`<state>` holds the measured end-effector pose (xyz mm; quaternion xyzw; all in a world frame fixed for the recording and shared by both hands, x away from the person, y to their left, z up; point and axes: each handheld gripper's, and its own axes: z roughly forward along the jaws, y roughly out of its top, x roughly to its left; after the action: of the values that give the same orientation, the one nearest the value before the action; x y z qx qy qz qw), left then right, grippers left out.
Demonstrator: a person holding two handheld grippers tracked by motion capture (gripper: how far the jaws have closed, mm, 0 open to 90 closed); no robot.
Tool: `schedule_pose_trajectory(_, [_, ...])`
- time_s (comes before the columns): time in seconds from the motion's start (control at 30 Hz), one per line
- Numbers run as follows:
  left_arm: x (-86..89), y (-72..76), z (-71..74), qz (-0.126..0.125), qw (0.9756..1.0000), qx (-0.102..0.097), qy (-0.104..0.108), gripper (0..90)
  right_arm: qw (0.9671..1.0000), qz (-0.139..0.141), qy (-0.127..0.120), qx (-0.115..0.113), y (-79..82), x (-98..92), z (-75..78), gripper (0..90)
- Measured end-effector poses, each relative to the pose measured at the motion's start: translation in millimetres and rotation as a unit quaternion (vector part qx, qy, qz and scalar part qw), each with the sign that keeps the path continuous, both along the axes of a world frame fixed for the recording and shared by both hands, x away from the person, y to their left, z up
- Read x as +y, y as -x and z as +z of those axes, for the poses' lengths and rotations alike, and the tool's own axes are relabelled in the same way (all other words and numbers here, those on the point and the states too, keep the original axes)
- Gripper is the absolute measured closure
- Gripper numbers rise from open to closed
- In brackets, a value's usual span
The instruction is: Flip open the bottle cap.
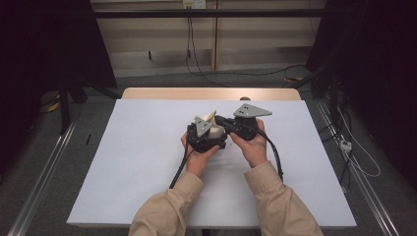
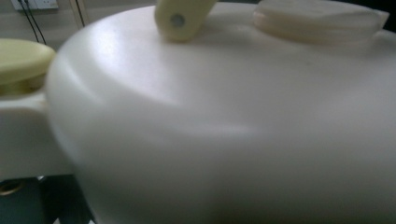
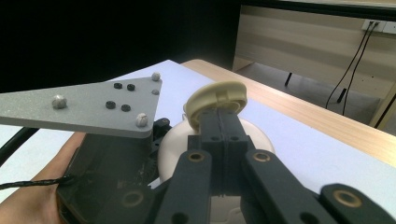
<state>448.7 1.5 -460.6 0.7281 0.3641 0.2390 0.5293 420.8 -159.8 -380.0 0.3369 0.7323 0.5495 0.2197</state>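
Observation:
A white rounded container [image 1: 217, 131] sits mid-table between both hand-held grippers; its smooth body [image 2: 224, 140] is very close to the left gripper's camera. A cream round lid [image 3: 217, 93] stands raised above it, seen as a cream piece [image 1: 209, 117] in the high view. My right gripper [image 3: 219, 114] has its black jaws pressed together at the lid's lower edge and looks shut on it. My left gripper [image 1: 206, 132] is against the container's near left side, jaws hidden. Its grey plate [image 3: 93, 105] shows in the right gripper view.
The table [image 1: 147, 162] carries a white sheet, with a wooden edge [image 1: 211, 93] at the back. Cables [image 1: 196, 64] run over the floor behind. Metal rails [image 1: 44, 182] flank both sides. A cream arm [image 2: 182, 18] and a white cap [image 2: 322, 18] sit on the container's top.

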Motion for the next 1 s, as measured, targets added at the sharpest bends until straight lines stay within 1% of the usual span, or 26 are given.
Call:
schedule_pose_trajectory(0.07, [0.0,0.1,0.0,0.0,1.0,0.0,0.0,5.1,1.0,-0.001,0.004,-0.001,-0.4,0.8,-0.4,90.0])
schedule_pose_trajectory(0.33, [-0.1,0.2,0.0,0.001,1.0,0.0,0.0,5.1,1.0,0.0,0.0,-0.002,-1.9,1.3,-0.5,90.0])
schedule_pose_trajectory(0.57, [0.0,0.2,0.0,0.0,1.0,0.001,0.0,5.1,1.0,0.001,0.003,-0.004,-3.8,4.3,-0.8,90.0])
schedule_pose_trajectory(0.73, [0.3,-0.1,0.1,0.0,1.0,0.0,-0.001,5.1,1.0,0.002,-0.001,-0.001,-5.3,5.5,-2.0,90.0])
schedule_pose_trajectory(0.87, [-0.4,0.1,-0.1,0.001,1.0,0.001,0.003,5.1,1.0,0.005,-0.001,-0.003,-6.1,7.0,-1.3,90.0])
schedule_pose_trajectory(1.0, [-0.4,0.2,-0.2,0.001,1.0,0.001,0.004,5.1,1.0,0.005,-0.004,-0.003,-6.8,7.1,-0.9,90.0])
